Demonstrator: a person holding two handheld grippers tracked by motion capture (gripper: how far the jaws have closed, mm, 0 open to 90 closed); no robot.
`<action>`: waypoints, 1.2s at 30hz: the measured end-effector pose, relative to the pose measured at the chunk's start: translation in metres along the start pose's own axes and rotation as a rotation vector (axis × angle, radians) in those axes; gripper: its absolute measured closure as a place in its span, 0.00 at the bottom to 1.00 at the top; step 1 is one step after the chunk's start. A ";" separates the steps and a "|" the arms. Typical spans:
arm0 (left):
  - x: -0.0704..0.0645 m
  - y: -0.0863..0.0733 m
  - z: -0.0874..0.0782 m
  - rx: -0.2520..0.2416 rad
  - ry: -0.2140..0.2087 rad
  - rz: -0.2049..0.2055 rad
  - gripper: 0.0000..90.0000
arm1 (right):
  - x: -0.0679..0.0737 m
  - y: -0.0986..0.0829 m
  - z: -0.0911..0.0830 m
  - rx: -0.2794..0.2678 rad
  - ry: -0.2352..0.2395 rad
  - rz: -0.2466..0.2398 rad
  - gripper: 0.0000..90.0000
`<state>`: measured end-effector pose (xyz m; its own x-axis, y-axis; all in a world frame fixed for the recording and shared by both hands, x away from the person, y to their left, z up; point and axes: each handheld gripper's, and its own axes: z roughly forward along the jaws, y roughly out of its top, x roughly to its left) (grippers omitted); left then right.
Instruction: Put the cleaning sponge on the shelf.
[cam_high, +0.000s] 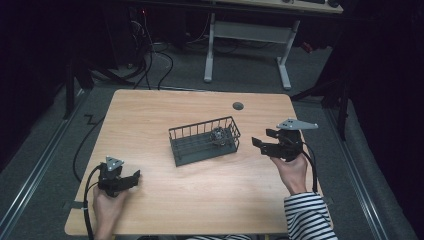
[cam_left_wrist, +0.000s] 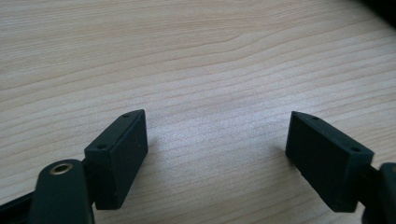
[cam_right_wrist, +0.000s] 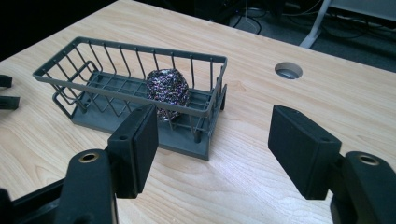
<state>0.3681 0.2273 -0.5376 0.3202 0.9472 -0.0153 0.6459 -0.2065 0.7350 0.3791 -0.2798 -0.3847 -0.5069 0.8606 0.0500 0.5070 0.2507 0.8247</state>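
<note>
A dark grey wire basket (cam_high: 200, 131) (cam_right_wrist: 130, 49) stands near the middle of the wooden table (cam_high: 200, 200). Inside its right end sits a glittery, multicoloured crumpled ball (cam_high: 218, 135) (cam_right_wrist: 167, 91). My right gripper (cam_high: 262, 137) (cam_right_wrist: 215, 111) hovers just right of the basket, open and empty, its jaws pointing at the ball's end. My left gripper (cam_high: 132, 179) (cam_left_wrist: 215, 116) rests low at the table's front left, open over bare wood with nothing between its jaws. Its tips (cam_right_wrist: 7, 91) peek in at the far left of the right gripper view.
A round cable hole (cam_high: 238, 105) (cam_right_wrist: 288, 70) lies in the tabletop behind the basket. A white-legged desk (cam_high: 247, 32) and floor cables (cam_high: 150, 55) stand beyond the table's far edge. Bare wood surrounds the basket on all sides.
</note>
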 end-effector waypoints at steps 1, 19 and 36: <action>0.000 0.000 0.000 0.000 0.000 0.000 0.24 | 0.000 0.000 -0.002 0.001 0.001 -0.002 0.37; 0.000 0.000 0.000 -0.001 -0.002 0.002 0.24 | -0.013 -0.044 -0.028 -0.062 0.021 0.097 0.39; 0.000 0.000 0.000 0.000 -0.002 0.002 0.24 | -0.024 -0.093 -0.021 -0.072 0.003 0.195 0.40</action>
<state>0.3683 0.2272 -0.5376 0.3231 0.9462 -0.0149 0.6453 -0.2088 0.7348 0.3297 -0.3328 -0.4509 -0.4059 0.8884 0.2145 0.5447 0.0467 0.8373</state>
